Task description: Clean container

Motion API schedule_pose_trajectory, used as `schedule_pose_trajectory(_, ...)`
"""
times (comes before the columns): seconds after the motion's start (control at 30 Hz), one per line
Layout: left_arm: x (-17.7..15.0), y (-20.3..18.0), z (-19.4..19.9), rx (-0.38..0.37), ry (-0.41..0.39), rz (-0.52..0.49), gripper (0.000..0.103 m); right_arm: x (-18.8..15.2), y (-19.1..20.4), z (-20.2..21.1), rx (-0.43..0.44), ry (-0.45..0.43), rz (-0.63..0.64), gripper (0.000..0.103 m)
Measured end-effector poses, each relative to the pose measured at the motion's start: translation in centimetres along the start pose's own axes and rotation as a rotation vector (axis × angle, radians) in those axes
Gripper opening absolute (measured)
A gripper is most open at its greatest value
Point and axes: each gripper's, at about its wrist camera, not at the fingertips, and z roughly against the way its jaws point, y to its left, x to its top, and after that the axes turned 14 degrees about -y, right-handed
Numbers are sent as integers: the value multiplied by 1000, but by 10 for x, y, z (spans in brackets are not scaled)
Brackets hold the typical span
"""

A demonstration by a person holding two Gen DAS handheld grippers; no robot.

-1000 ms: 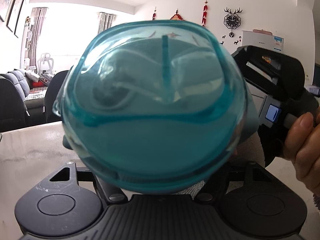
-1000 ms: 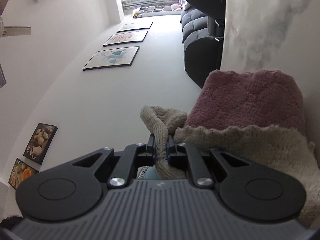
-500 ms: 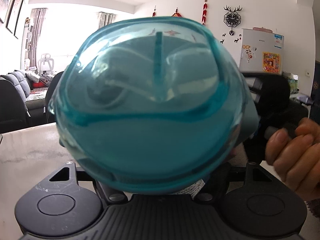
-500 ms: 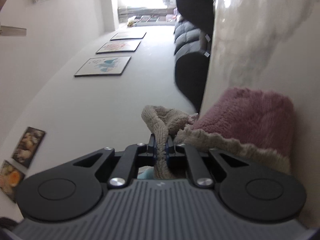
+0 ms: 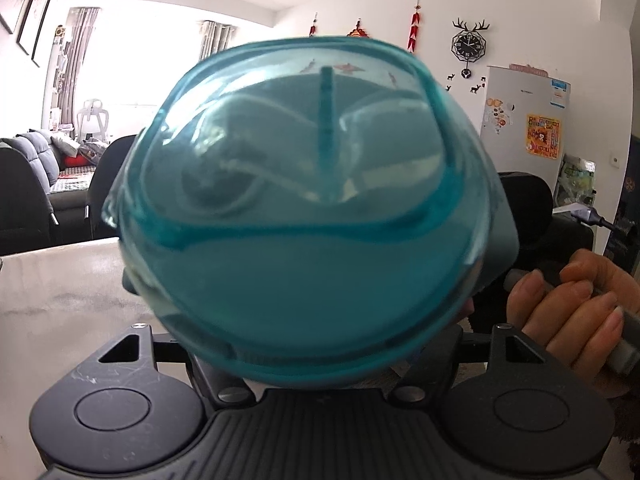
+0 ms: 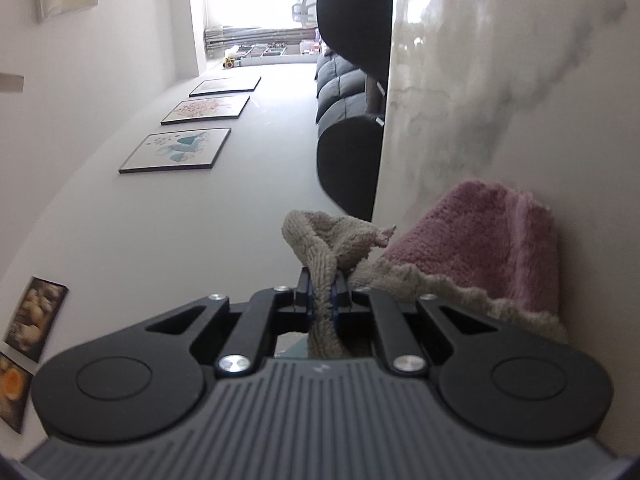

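Observation:
A see-through teal container [image 5: 312,216] fills the left wrist view, tipped with its moulded base toward the camera. My left gripper [image 5: 316,356] is shut on it from below, and the container hides the fingertips. In the right wrist view, which is rolled sideways, my right gripper [image 6: 323,292] is shut on a beige and pink cloth [image 6: 472,240]. The pink part hangs against the marble table [image 6: 480,80]. A hand [image 5: 568,312] holds the right gripper's handle just right of the container.
The white marble table [image 5: 60,300] lies under and left of the container. Black chairs [image 6: 352,168] stand at its far edge, with a grey sofa [image 5: 28,184] beyond them. A white fridge [image 5: 524,112] stands at the back right.
The right gripper and its hand sank lower beside the container, uncovering the fridge. In the right wrist view the cloth slid toward the table. The container stayed in my left gripper.

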Motion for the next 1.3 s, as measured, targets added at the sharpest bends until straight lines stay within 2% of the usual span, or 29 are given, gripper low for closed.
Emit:
schedule_pose_trajectory(0.17,1,-1,-2,-1,0,-5,74,-8,6,1,39,39,-22,8)
schedule_pose_trajectory(0.33,2,-1,-4,-1,4,2,74,-23,30,-3,107,130,33,8)
schedule_pose_trajectory(0.4,3,-2,-6,0,4,-1,74,-27,37,-3,119,134,72,8)
schedule_pose_trajectory(0.57,4,3,-8,-2,5,26,73,-15,19,-6,103,99,12,7)
schedule_pose_trajectory(0.67,5,0,-10,-1,8,22,74,-8,17,-5,86,81,31,7)
schedule_pose_trajectory(0.77,2,3,-7,-3,7,33,74,-2,13,-3,47,32,86,7)
schedule_pose_trajectory(0.93,-2,11,-5,-9,6,66,74,11,-12,6,10,-50,35,7)
schedule_pose_trajectory(1.2,-4,8,-13,-14,8,69,74,2,3,9,-62,-122,193,8)
schedule_pose_trajectory(1.3,-4,5,-16,-12,9,64,74,-7,14,6,-29,-88,208,9)
